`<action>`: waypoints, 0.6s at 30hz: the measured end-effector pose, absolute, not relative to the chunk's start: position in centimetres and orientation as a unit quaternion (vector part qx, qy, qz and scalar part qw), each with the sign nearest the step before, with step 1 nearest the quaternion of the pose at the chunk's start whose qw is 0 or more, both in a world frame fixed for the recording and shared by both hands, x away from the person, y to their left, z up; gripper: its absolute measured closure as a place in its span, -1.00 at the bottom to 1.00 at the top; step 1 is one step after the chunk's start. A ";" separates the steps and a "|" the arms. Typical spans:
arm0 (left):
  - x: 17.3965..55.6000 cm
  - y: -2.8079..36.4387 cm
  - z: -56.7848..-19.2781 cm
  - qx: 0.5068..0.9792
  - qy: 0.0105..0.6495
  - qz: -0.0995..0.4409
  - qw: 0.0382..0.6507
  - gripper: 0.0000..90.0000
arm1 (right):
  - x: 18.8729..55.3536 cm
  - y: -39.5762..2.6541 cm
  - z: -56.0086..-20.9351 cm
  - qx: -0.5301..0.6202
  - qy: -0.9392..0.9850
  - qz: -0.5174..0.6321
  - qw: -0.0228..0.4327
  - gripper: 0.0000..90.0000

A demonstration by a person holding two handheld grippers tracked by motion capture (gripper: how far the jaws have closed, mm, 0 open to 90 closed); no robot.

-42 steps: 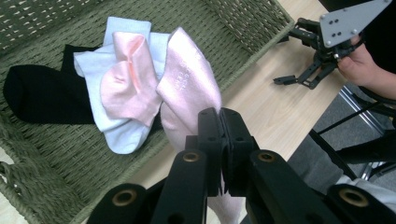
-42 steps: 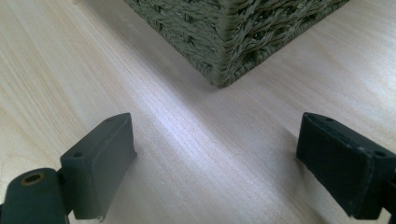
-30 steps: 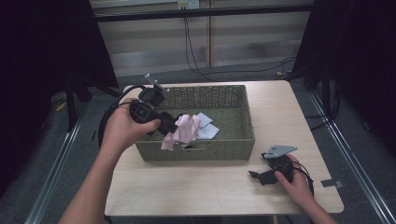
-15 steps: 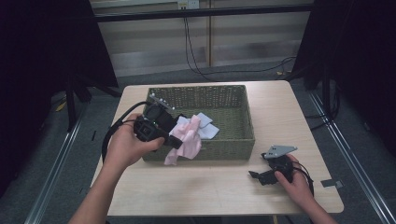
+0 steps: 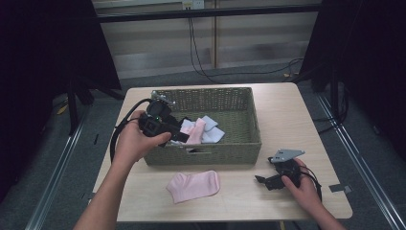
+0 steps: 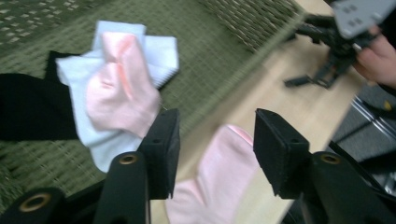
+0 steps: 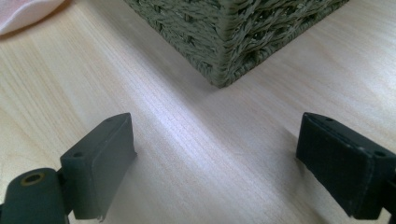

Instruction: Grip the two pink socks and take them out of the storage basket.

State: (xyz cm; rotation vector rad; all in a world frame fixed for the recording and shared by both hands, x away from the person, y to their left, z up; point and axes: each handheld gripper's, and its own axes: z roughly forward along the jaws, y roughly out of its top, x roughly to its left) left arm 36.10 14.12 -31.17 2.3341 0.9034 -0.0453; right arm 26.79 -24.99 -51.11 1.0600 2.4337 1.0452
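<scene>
I hold my left gripper (image 5: 181, 135) over the near wall of the woven basket (image 5: 239, 96), its jaws apart and just opened with nothing between them, the pink sock (image 5: 194, 186) lying flat on the table (image 5: 297, 115) in front of the basket, apparently dropped there to start sorting. More socks (image 5: 201, 130), pink and pale blue, wait inside. My right gripper (image 5: 265, 179) rests on the table, jaws wide and empty, likely on standby. No legible writing anywhere.

Black cables (image 5: 203, 52) are hanging down the panelled wall behind the table, while a piece of dark tape (image 5: 336, 188) is lying flat near the tabletop's right edge
</scene>
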 end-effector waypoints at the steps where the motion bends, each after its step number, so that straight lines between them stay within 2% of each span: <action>1: 36.5 14.1 -31.4 0.885 0.345 -0.017 0.313 0.13 | 26.8 -25.0 -51.1 0.368 0.844 0.363 0.144 -0.76; 18: 41.7 11.9 -35.0 0.881 0.378 -0.008 0.285 0.00 | 26.8 -25.0 -51.1 0.369 0.843 0.363 0.144 -0.76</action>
